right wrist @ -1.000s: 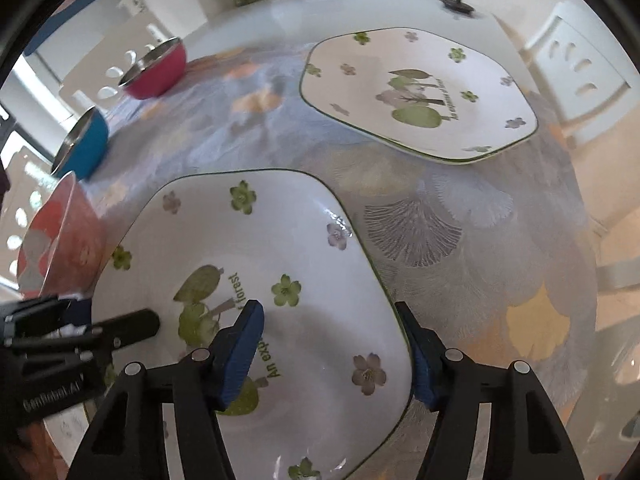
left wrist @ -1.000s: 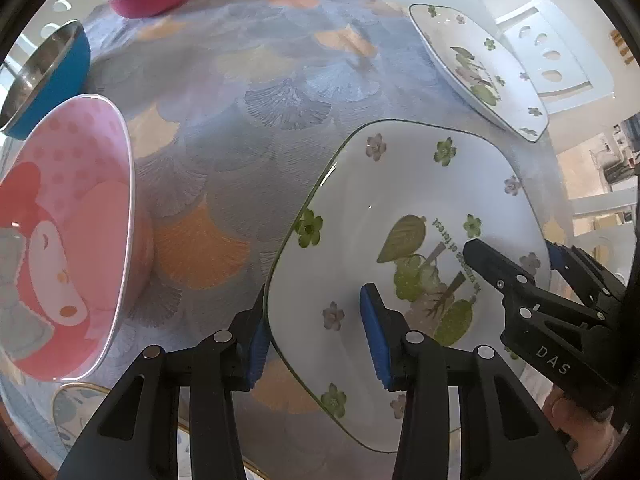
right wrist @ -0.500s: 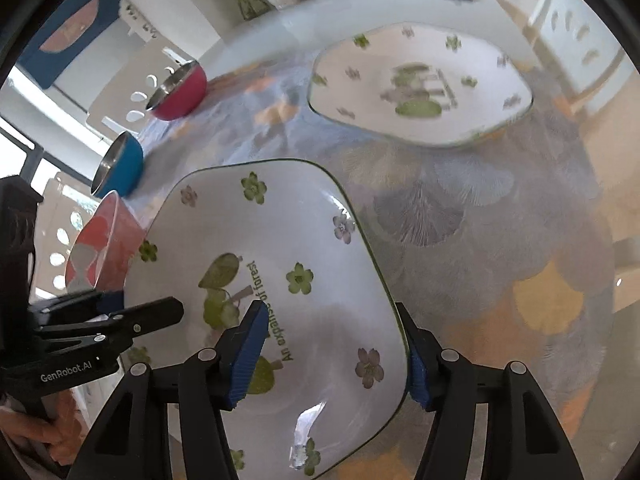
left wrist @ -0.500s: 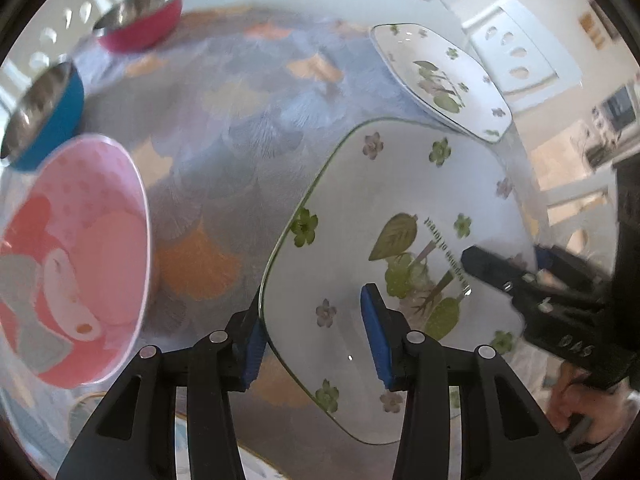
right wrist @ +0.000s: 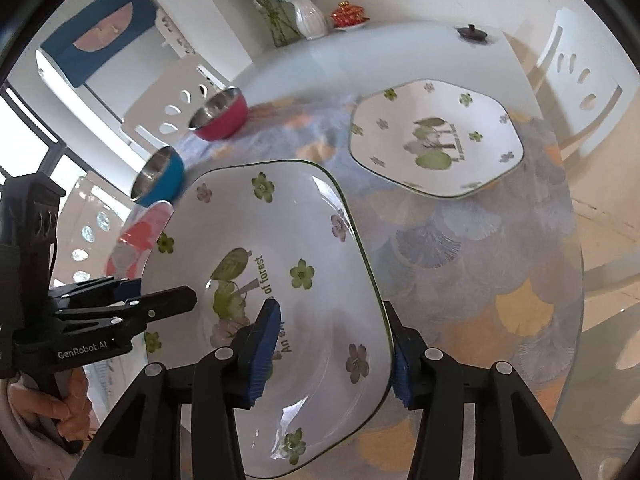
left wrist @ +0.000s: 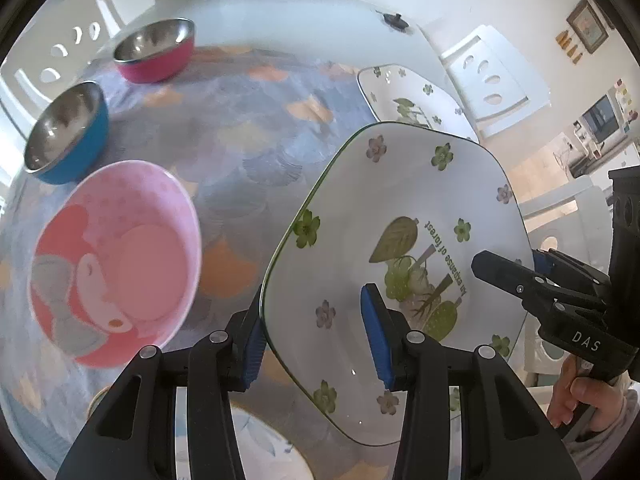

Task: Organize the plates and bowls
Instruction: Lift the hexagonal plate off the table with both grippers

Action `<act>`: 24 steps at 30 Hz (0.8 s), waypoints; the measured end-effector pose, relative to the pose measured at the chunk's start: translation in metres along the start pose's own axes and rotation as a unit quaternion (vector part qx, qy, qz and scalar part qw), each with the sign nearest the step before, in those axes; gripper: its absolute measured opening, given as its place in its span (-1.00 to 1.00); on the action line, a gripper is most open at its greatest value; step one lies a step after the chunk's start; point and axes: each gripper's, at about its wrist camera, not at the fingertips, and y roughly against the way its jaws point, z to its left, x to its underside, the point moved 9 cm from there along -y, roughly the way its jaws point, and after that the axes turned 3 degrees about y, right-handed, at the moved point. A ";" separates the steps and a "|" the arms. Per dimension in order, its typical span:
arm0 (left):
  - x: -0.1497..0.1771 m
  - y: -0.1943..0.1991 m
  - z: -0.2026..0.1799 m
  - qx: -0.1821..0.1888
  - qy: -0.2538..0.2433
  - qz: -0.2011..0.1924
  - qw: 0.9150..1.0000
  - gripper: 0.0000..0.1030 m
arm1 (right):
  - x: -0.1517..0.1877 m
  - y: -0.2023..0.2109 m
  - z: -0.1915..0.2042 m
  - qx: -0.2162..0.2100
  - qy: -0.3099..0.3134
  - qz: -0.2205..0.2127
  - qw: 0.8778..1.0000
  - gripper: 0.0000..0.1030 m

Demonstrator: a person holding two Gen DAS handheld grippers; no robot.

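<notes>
Near plate [left wrist: 400,208], white with green rim and flower print, held tilted above the bench [left wrist: 256,128], clear of the patterned cloth. Left claw [left wrist: 316,340] clamped on the plate's left edge: one blue pad under the rim, the other on the upper face. Right claw [right wrist: 332,356] set across the opposite edge, jaws closing, one pad on the face and one outside the rim; firm contact on both pads cannot be confirmed. Each claw visible in the other's view, with a hand [left wrist: 576,396] on the right handle.

Second plate [right wrist: 436,140] of matching pattern flat on the bench, farther off to the right. Pink cartoon bowl [left wrist: 116,260] on the bench left of the held plate. Blue bowl [left wrist: 64,132] and red bowl [left wrist: 156,50], both steel-lined, farther back on the left, apart from each other. Rim of another dish [left wrist: 256,440] below the left claw, mostly hidden.
</notes>
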 end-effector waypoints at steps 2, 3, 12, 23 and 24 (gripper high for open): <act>0.002 0.009 0.002 0.003 0.002 -0.006 1.000 -0.22 | -0.001 0.004 0.007 0.000 0.007 -0.005 1.000 -0.05; 0.004 0.013 0.004 0.003 0.003 -0.010 1.000 -0.22 | -0.002 0.007 0.011 0.003 0.010 -0.011 1.000 -0.05; 0.020 0.040 0.024 0.004 0.022 -0.019 1.000 -0.22 | -0.003 0.025 0.048 -0.012 0.027 -0.028 0.999 -0.05; 0.038 0.068 0.057 -0.003 0.043 -0.032 0.999 -0.22 | 0.004 0.022 0.088 -0.026 0.034 -0.022 0.999 -0.05; 0.039 0.069 0.060 -0.004 0.045 -0.031 0.998 -0.22 | 0.005 0.021 0.091 -0.028 0.036 -0.020 0.999 -0.05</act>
